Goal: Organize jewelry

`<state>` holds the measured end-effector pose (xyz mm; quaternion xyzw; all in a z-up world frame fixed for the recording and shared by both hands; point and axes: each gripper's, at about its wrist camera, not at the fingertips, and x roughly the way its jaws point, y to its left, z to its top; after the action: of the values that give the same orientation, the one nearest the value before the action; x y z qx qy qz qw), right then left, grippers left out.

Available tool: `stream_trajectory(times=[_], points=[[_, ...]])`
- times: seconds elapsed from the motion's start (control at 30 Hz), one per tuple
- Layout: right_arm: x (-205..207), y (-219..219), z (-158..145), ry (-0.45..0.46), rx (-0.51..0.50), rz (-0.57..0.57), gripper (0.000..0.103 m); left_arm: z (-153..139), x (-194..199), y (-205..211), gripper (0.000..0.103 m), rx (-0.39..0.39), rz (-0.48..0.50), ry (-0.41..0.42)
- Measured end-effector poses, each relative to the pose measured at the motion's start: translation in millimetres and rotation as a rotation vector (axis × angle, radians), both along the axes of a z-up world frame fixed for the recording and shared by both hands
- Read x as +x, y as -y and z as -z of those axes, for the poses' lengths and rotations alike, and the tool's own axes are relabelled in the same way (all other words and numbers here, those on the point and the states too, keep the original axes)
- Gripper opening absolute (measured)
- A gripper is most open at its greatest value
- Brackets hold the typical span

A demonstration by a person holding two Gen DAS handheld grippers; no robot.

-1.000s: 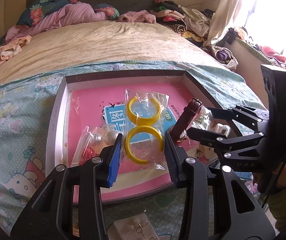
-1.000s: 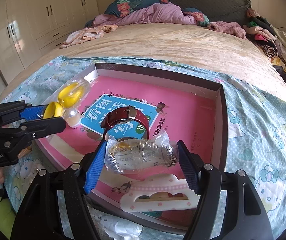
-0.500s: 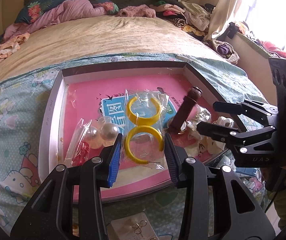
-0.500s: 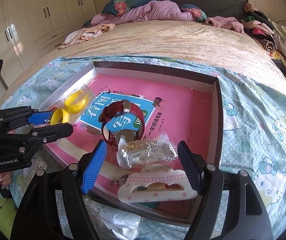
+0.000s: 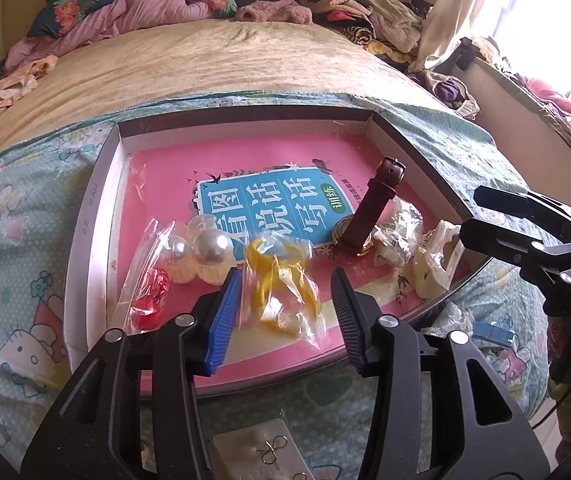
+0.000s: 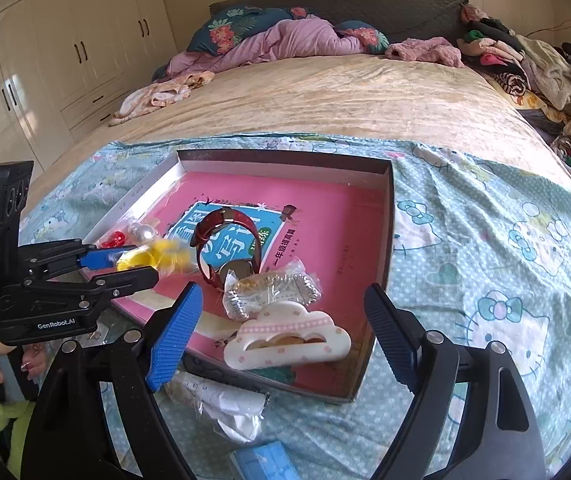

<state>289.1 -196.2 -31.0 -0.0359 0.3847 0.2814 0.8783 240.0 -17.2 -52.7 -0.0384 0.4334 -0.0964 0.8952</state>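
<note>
A: Bedroom, daylight. My left gripper [image 5: 285, 296] is spreading over the tray [image 5: 85, 240]; the yellow bag [image 5: 281, 284] sits blurred between the pads, neither pad pressing it.

B: And the right?

A: My right gripper [image 6: 281, 332] is opening too, spread wide. The silver packet [image 6: 269, 292] lies just ahead of it in the tray, free of both pads, with the cloud clip [image 6: 285, 340] nearer the fingers and the watch [image 6: 229, 240] beyond.

B: What could go wrong?

A: I judge the yellow bag may land crooked, on the pearls [image 5: 205, 248] just left of my left pads. Slick plastic slides. On the right, wide fingers could nudge the clip against the packet.
</note>
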Motion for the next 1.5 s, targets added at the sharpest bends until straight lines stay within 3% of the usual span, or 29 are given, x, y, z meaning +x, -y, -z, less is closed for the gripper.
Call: stream_trajectory(times=[0.5, 0.6, 0.7, 0.8, 1.5], points=[[-16.8, 11.5, -13.3, 0.016, 0.033, 0.030, 0.093, -18.0, -10.1, -5.8, 0.066, 0.010, -0.032, 0.028], [-20.3, 12.4, -18.3, 0.024, 0.041, 0.033, 0.095, -25.2, -14.2, -8.5, 0.080, 0.009, -0.049, 0.038], [-24.8, 14.0, -24.8, 0.039, 0.051, 0.034, 0.097, -33.3, -19.1, -11.3, 0.083, 0.009, -0.062, 0.054], [-30.2, 14.9, -31.6, 0.055, 0.060, 0.036, 0.098, -41.7, -24.4, -14.6, 0.092, 0.010, -0.077, 0.071], [-75.5, 6.2, -77.4, 0.157, 0.090, -0.006, 0.098, -86.0, -69.9, -26.2, 0.093, 0.008, -0.120, 0.175]])
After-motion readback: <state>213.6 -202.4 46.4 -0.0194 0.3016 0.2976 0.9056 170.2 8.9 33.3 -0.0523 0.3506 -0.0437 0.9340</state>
